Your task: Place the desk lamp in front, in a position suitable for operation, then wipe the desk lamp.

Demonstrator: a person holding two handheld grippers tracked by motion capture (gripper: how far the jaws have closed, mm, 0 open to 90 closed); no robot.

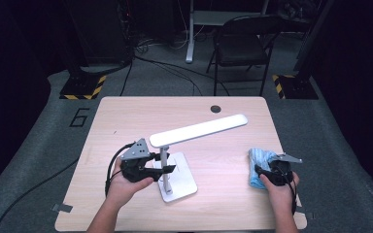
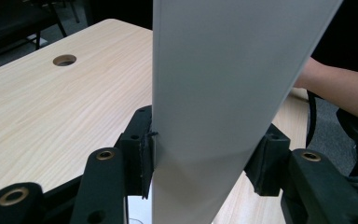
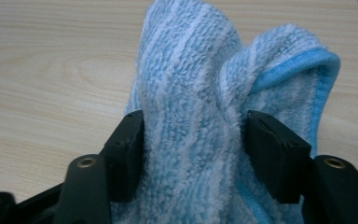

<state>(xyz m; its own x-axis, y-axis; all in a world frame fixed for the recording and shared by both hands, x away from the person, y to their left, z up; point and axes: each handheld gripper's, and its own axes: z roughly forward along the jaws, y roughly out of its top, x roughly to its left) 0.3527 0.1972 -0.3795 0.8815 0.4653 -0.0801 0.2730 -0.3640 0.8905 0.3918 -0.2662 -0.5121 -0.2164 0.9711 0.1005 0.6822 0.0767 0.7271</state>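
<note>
Where the high view looks down on the pale wood-grain table (image 1: 213, 126), we find a white desk lamp (image 1: 175, 160) standing left of centre, made up of a flat square base, a slim upright stem and a long flat bar head that slants up and away to the right. The left gripper (image 1: 167, 169) comes at the stem from the left, just above the base, with the person's left hand (image 1: 124, 187) behind it. In the left gripper view, its two black jaws stand either side of a broad white lamp surface (image 2: 223, 93), both pads pressed flat against it, so we record this gripper as clamped on the lamp. A round cable hole (image 2: 65, 59) shows in the tabletop beyond.

Near the table's right edge lies a light blue striped terry cloth (image 1: 261, 162), bunched up rather than flat. The right gripper (image 1: 260, 174) meets it from the near side, the right hand (image 1: 279, 187) wrapped around the tool. The right gripper view shows the cloth (image 3: 200, 107) folded up between the jaws (its darker blue hem curls over at the right), and both pads sink into the pile, so this gripper is gripping the cloth at a middling spread.

Lamp and cloth sit well apart on the table.
</note>
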